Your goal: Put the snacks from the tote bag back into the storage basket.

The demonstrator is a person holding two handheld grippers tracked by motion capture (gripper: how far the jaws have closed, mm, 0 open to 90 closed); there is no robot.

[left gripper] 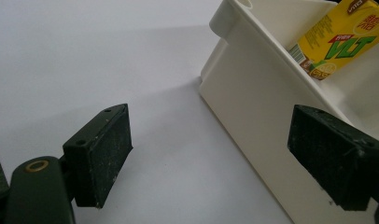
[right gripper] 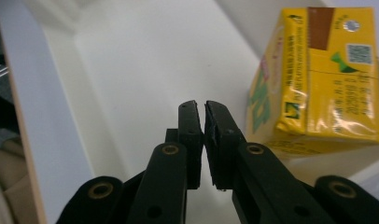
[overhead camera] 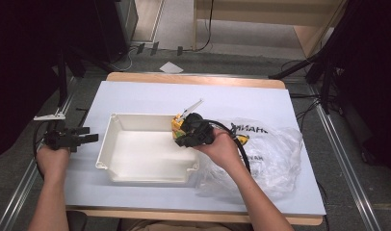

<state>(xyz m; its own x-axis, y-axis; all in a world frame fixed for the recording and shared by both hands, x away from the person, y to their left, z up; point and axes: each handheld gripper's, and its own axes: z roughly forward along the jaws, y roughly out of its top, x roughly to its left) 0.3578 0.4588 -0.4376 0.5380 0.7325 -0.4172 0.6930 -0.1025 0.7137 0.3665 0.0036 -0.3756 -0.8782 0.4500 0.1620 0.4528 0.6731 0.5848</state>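
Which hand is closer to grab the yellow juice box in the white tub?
Probably the right. Its tongs sit shut right beside the yellow juice box inside the white tub. The left tongs wait open outside the tub's far end.

I see a crumpled clear plastic bag (overhead camera: 261, 154) lying on the white surface (overhead camera: 145, 94). On the floor beyond it I see 1 sheet of white paper (overhead camera: 171, 67).

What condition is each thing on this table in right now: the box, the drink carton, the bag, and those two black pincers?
White tray: upright, holds just the carton.
Yellow drink carton: inside the tray against its wall, free of the fingers.
Plastic bag: crumpled, lying beside the tray.
Right gripper: fingers shut, nothing between them, over the tray.
Left gripper: fingers wide open, empty, beside the tray's outer wall.
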